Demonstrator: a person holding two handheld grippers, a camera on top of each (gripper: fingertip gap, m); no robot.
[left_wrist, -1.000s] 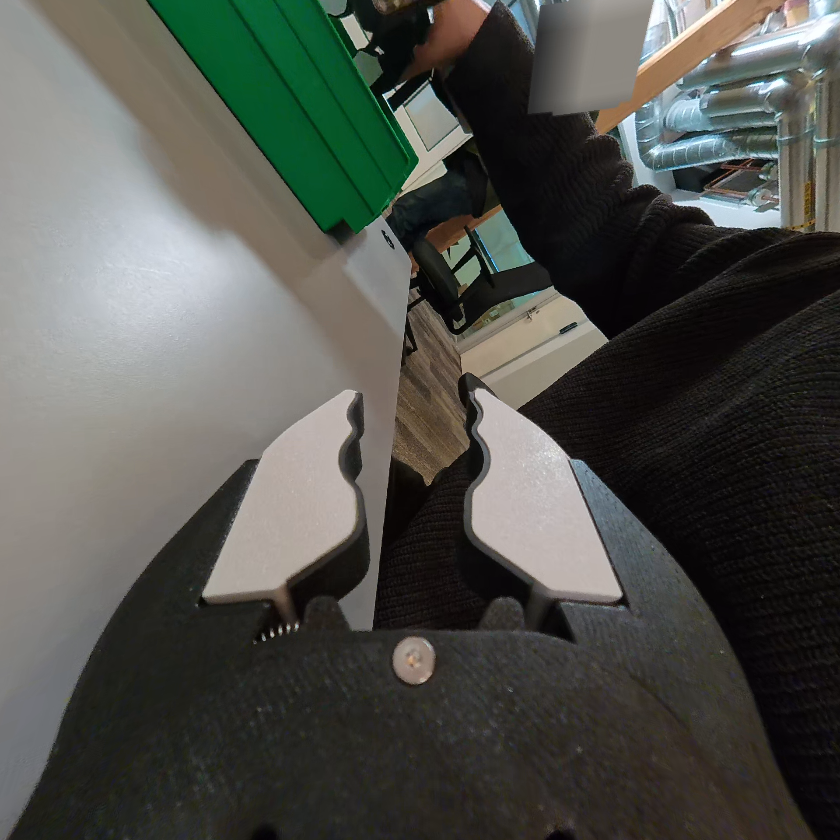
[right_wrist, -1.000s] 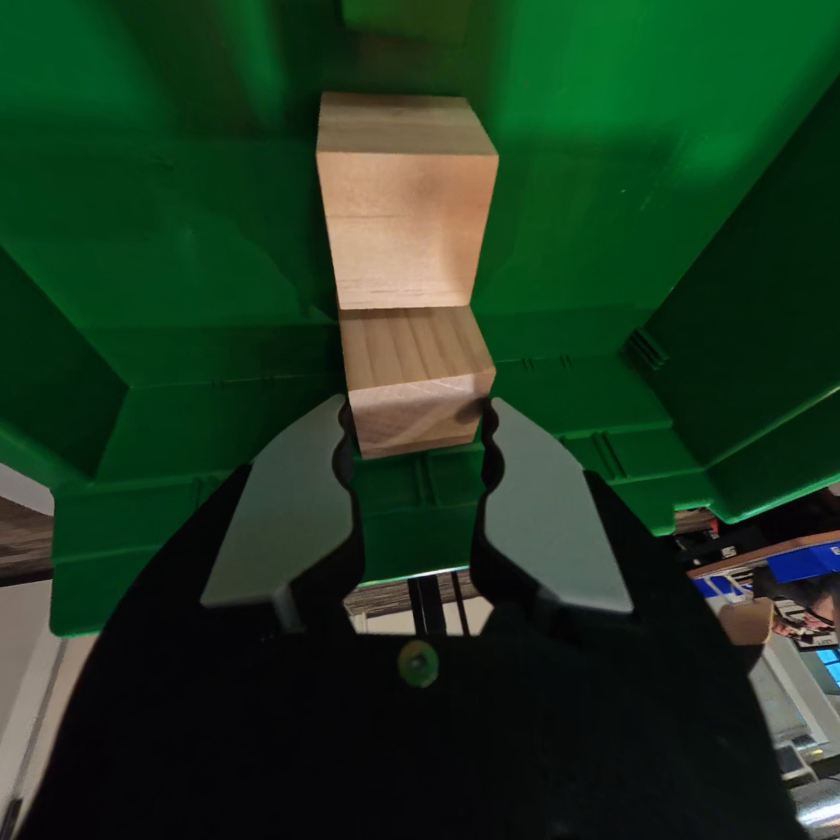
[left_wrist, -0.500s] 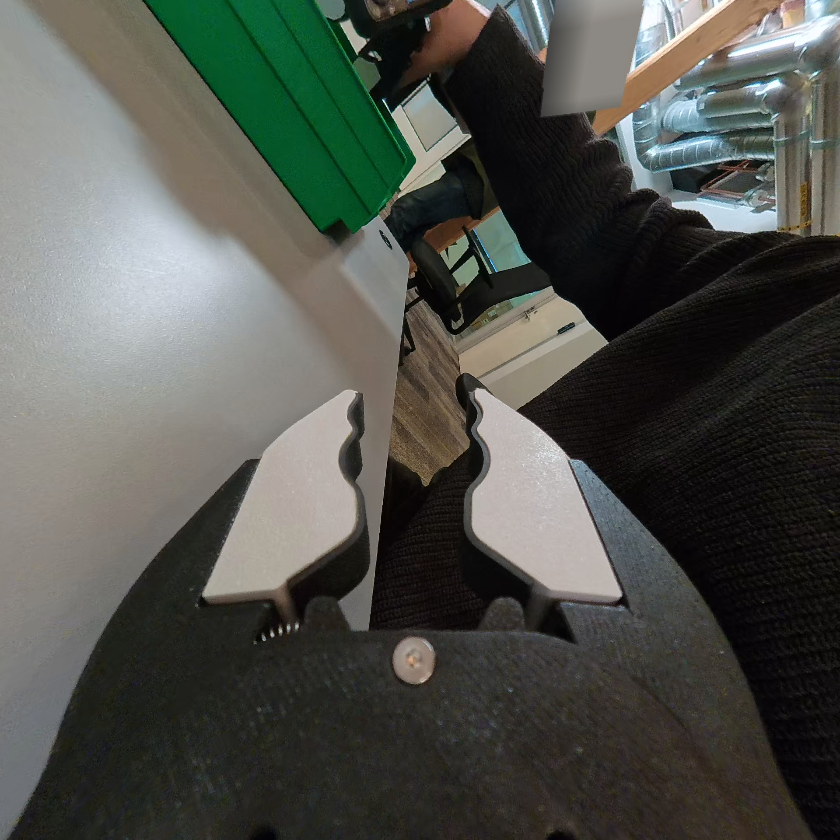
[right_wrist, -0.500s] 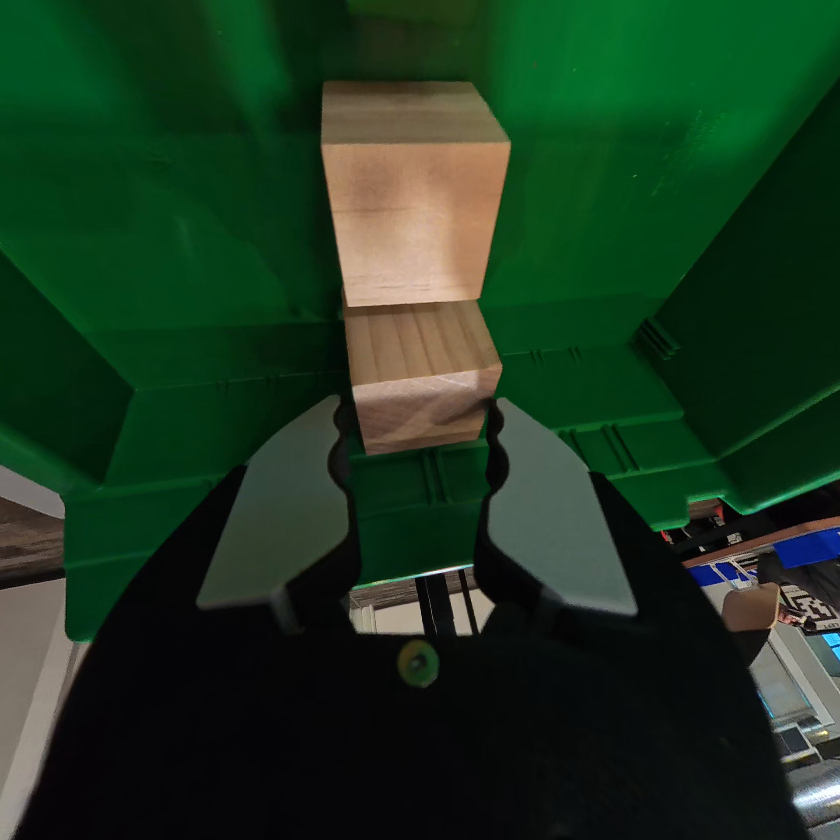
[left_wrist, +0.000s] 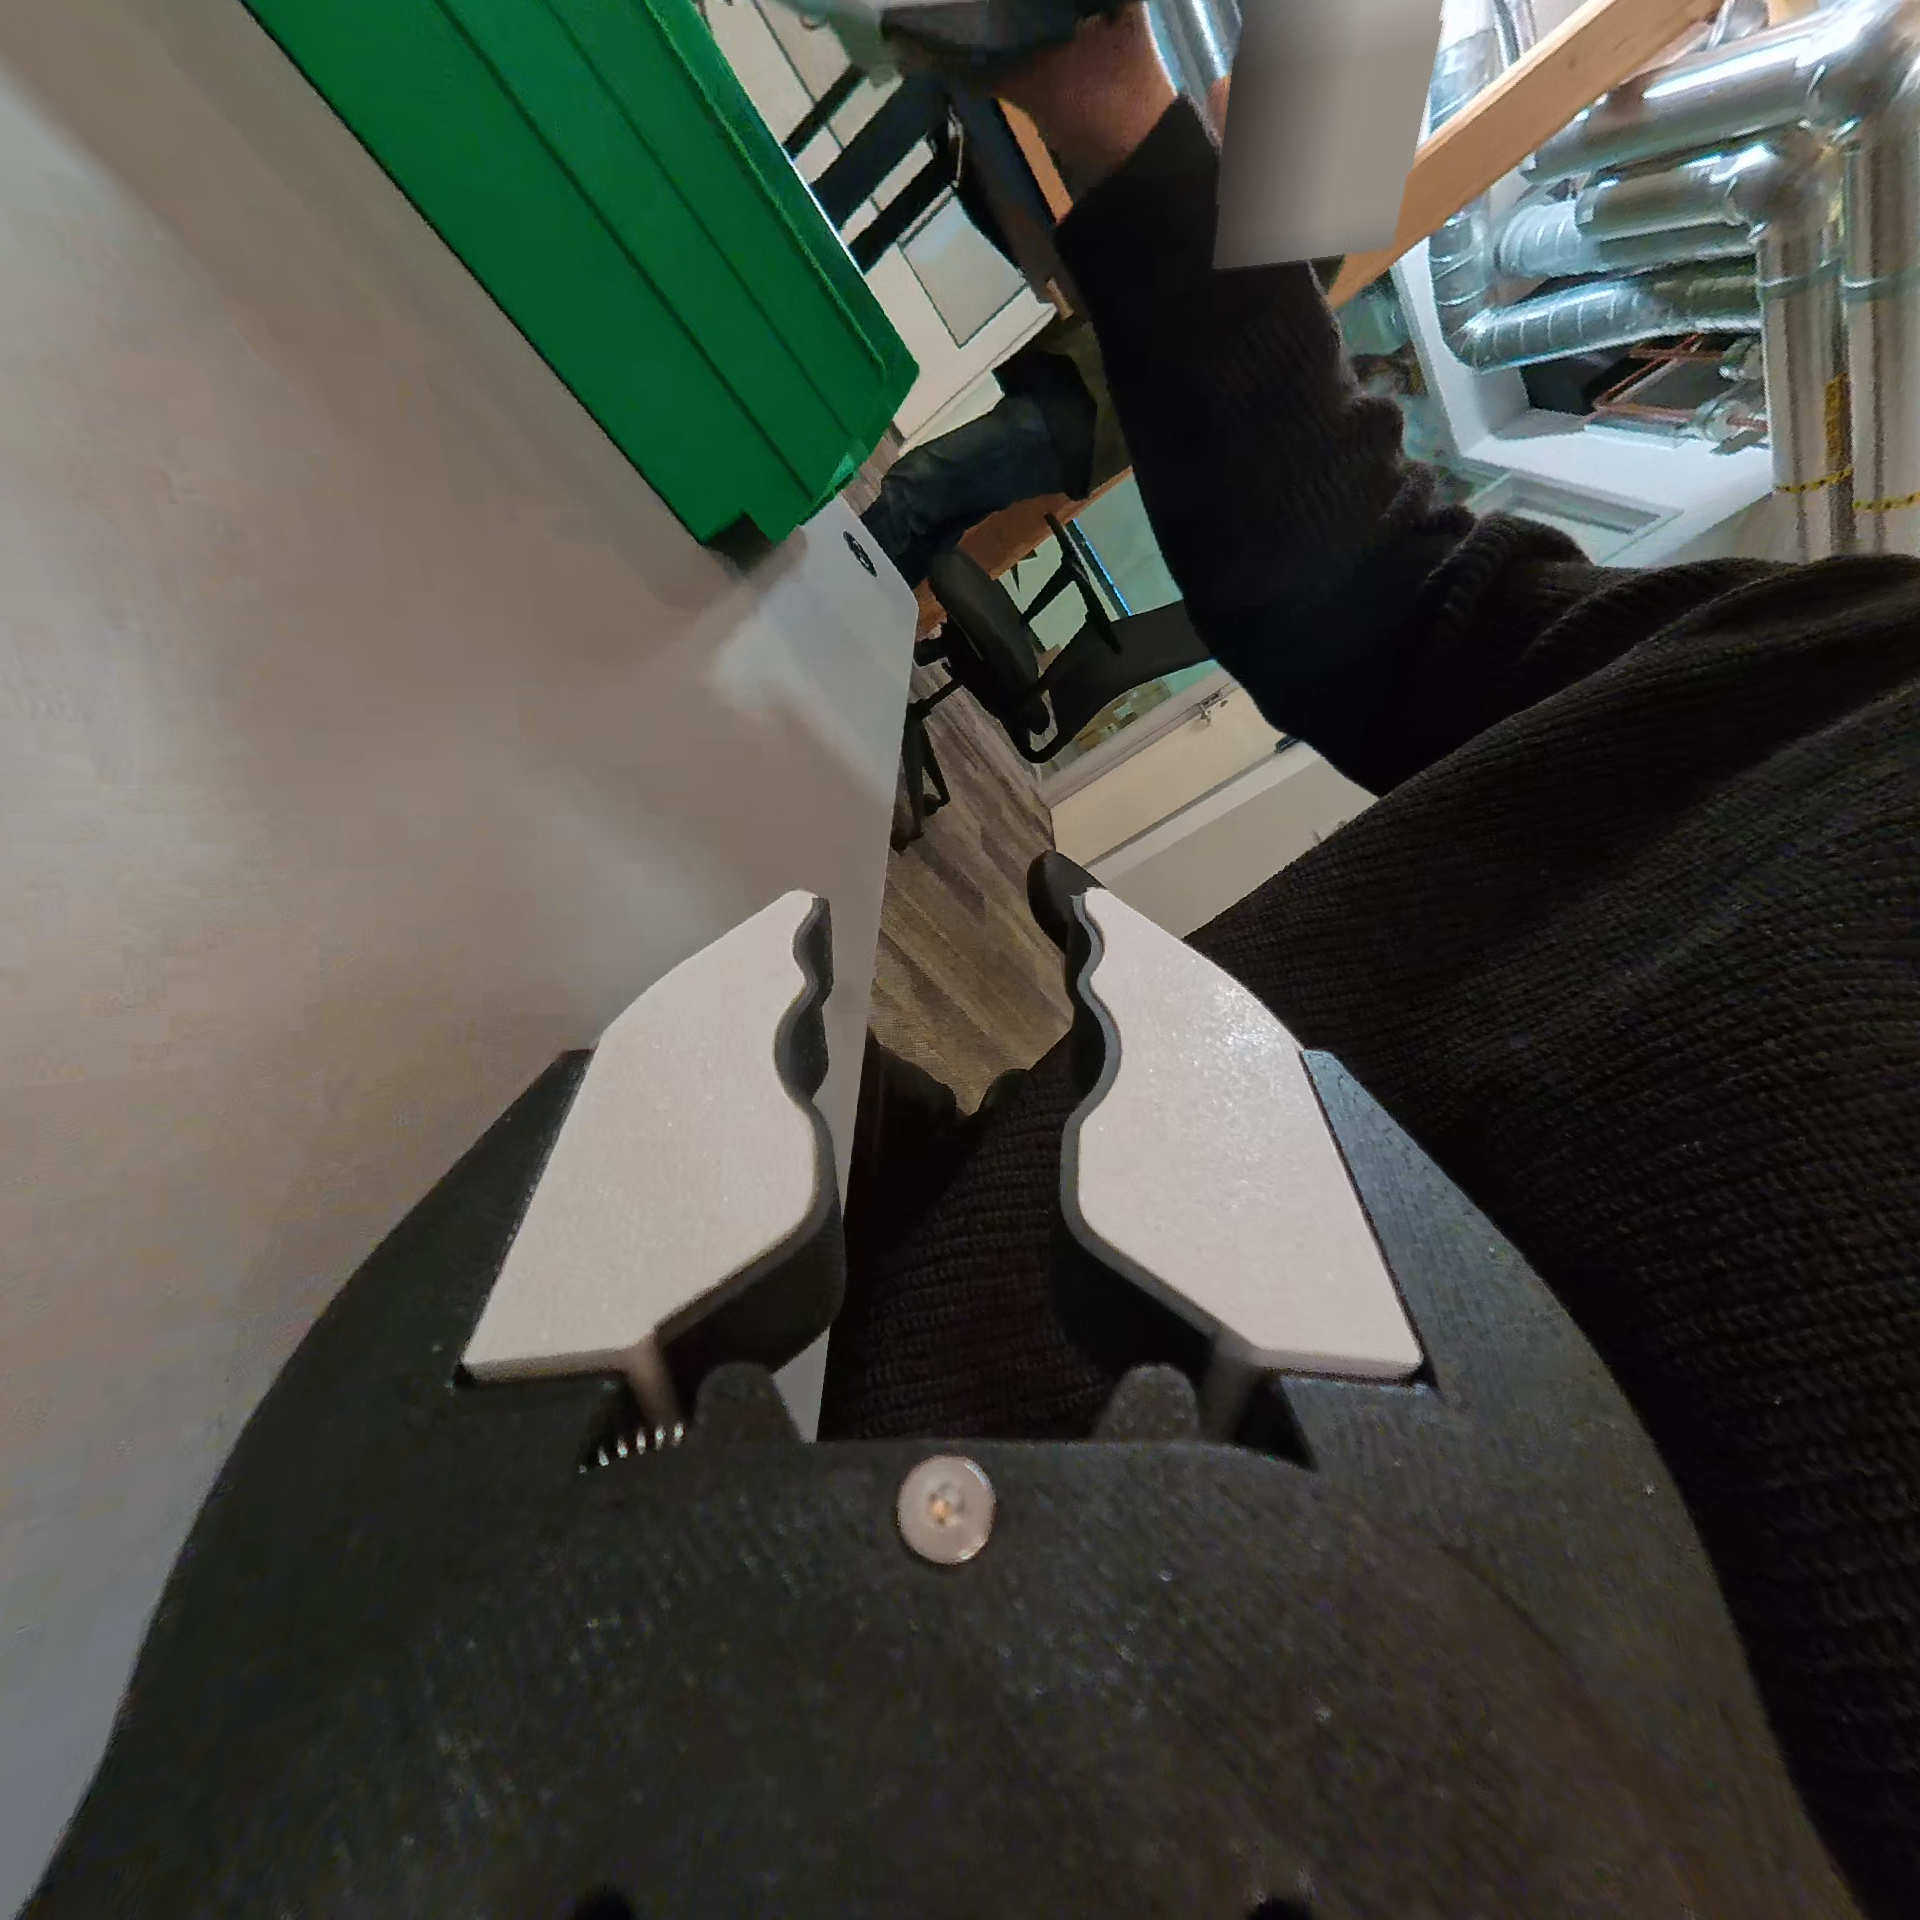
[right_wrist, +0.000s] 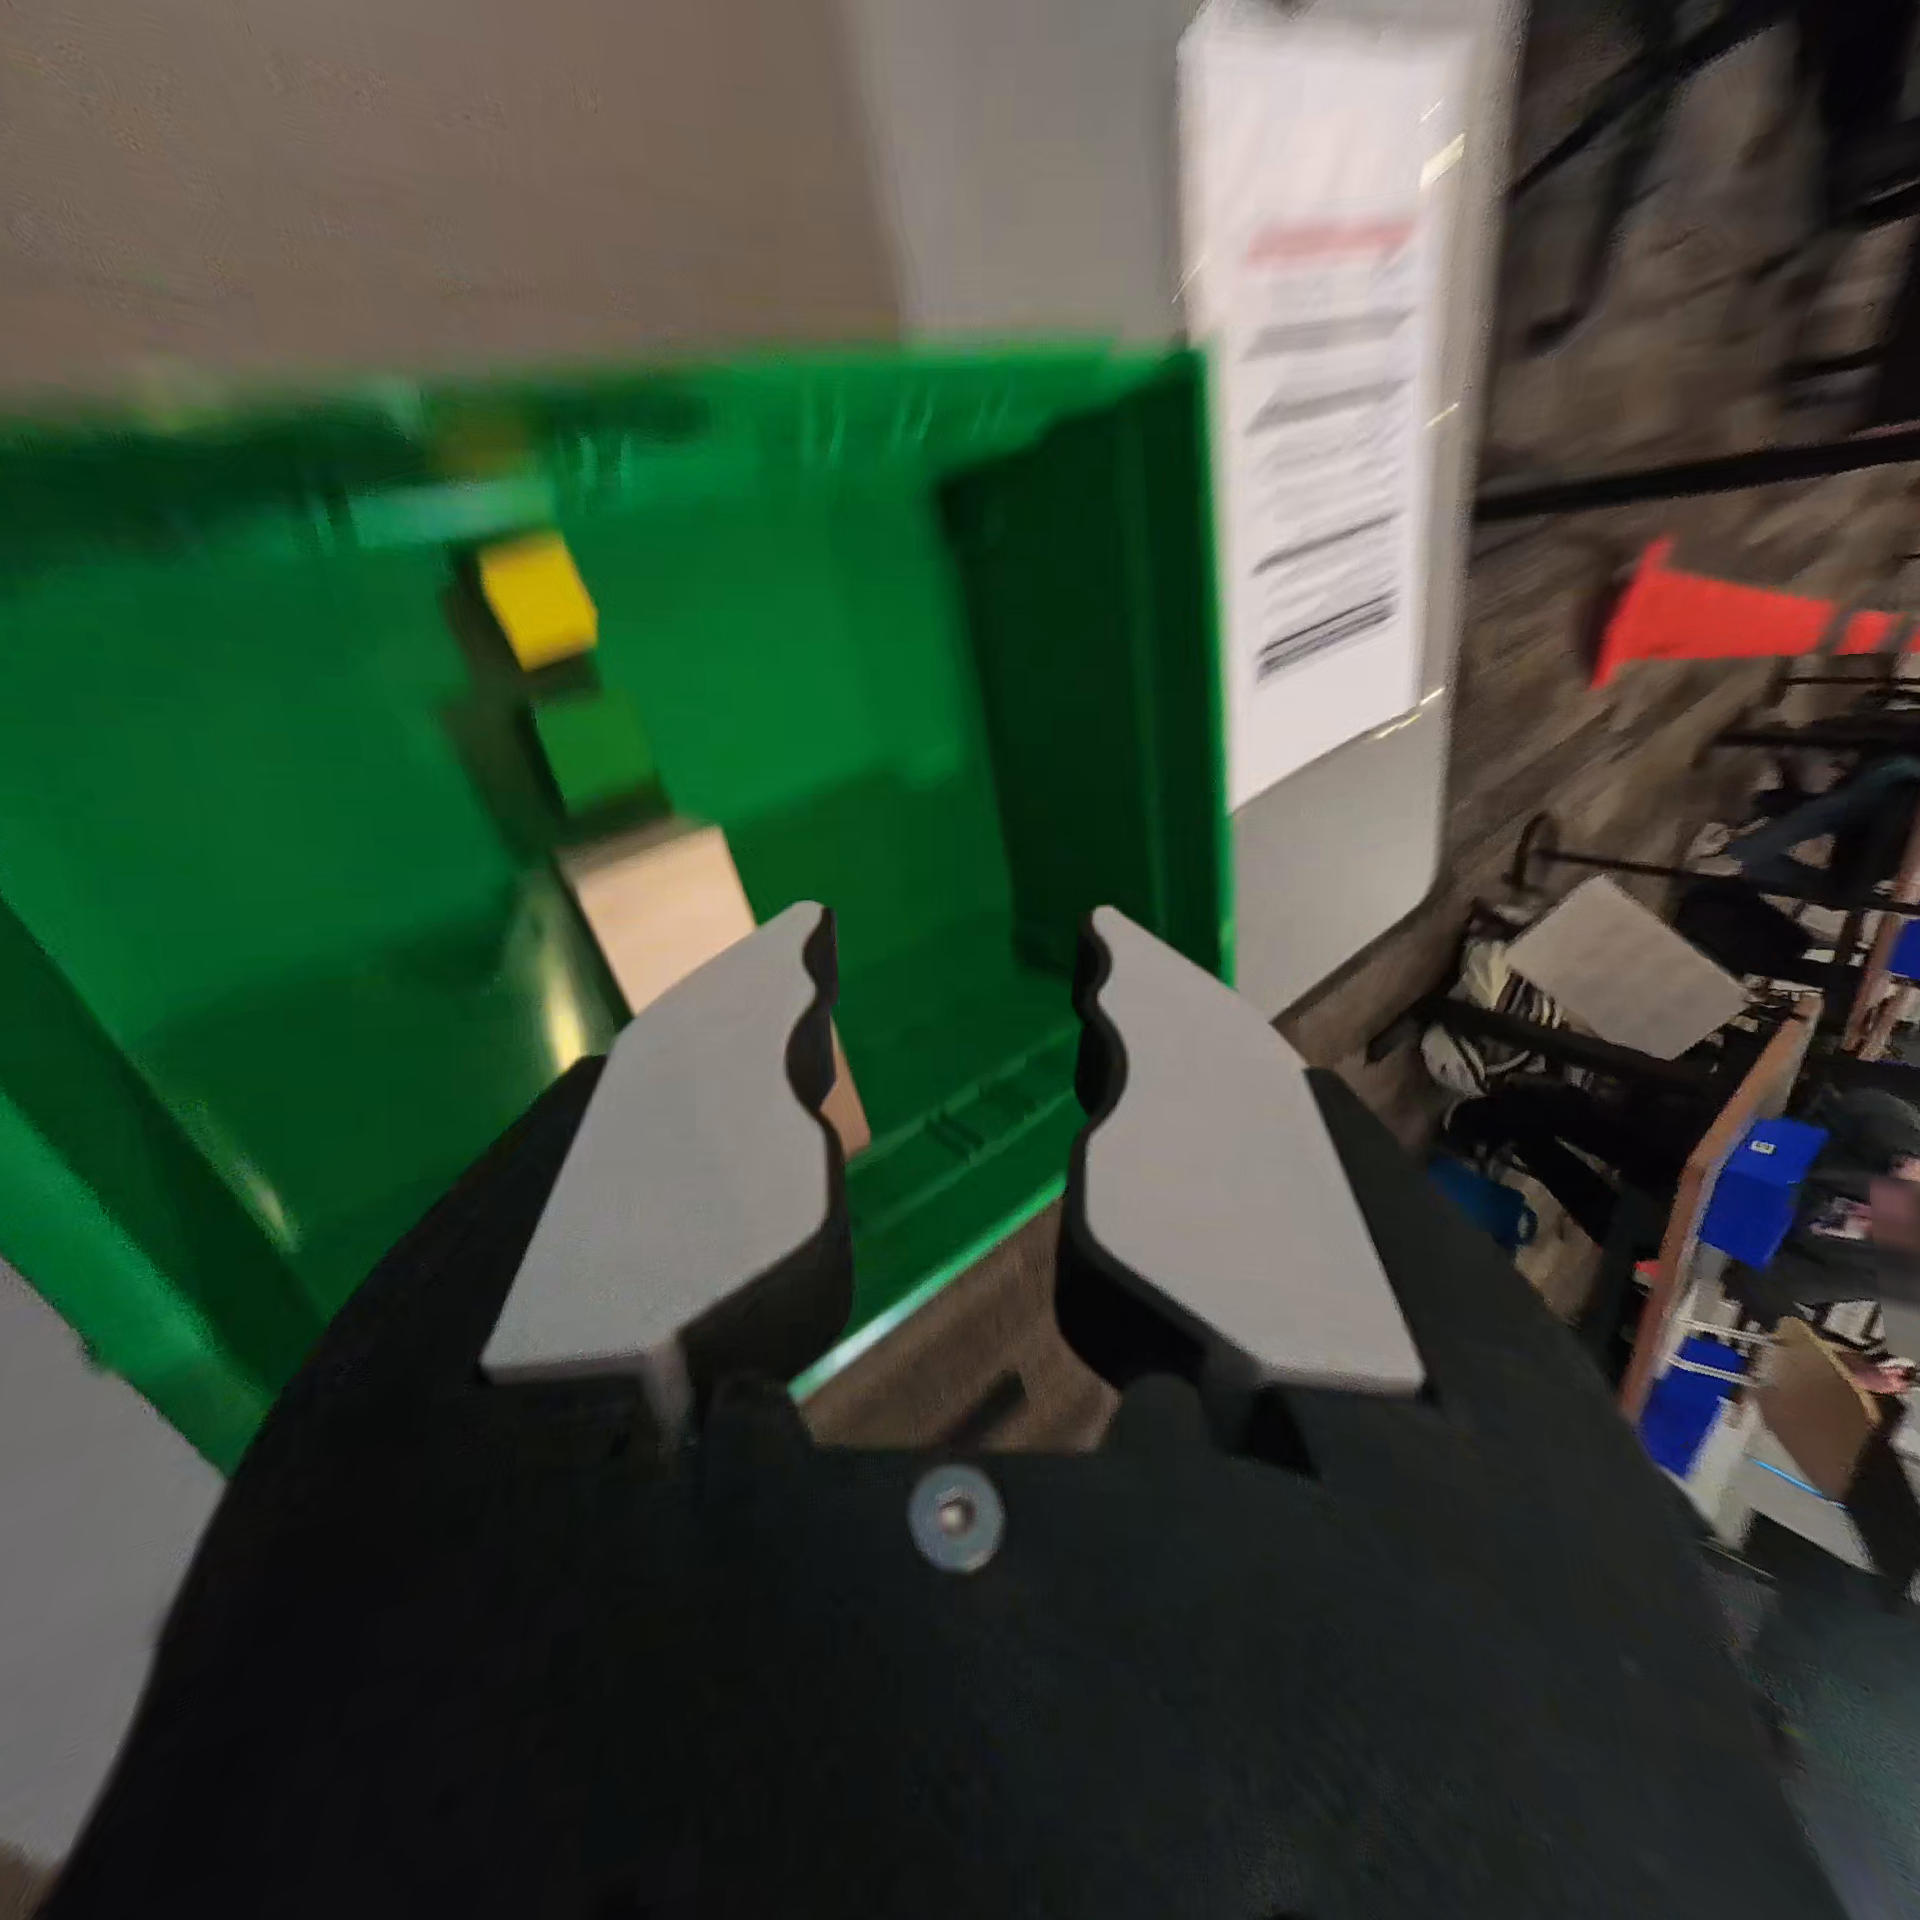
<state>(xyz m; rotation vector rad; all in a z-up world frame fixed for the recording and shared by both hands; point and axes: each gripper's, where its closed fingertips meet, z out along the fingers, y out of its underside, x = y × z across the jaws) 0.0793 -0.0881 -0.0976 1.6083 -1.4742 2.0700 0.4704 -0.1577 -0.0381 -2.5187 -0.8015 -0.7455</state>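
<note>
In the right wrist view, blurred by motion, a green plastic bin (right_wrist: 883, 644) stands on the grey table (right_wrist: 416, 156). Inside it a yellow block (right_wrist: 535, 613), a green block (right_wrist: 603, 748) and a wooden block (right_wrist: 665, 914) lie in a line. My right gripper (right_wrist: 956, 925) is open and empty, drawn back above the bin's near rim, with its left finger in front of the wooden block. My left gripper (left_wrist: 935, 904) is open and empty and straddles the table's edge (left_wrist: 868, 831). The green bin (left_wrist: 623, 260) lies farther along the table from it.
A person's black knit sleeve (left_wrist: 1558, 1039) fills the right of the left wrist view. A white printed sheet (right_wrist: 1340, 364) lies on the table beyond the bin. An orange cone (right_wrist: 1714, 613), blue bins (right_wrist: 1756, 1184) and an office chair (left_wrist: 1018, 655) stand on the floor.
My right gripper has opened off the nearer wooden block and pulled back and away, so the whole bin shows. The left gripper has barely moved.
</note>
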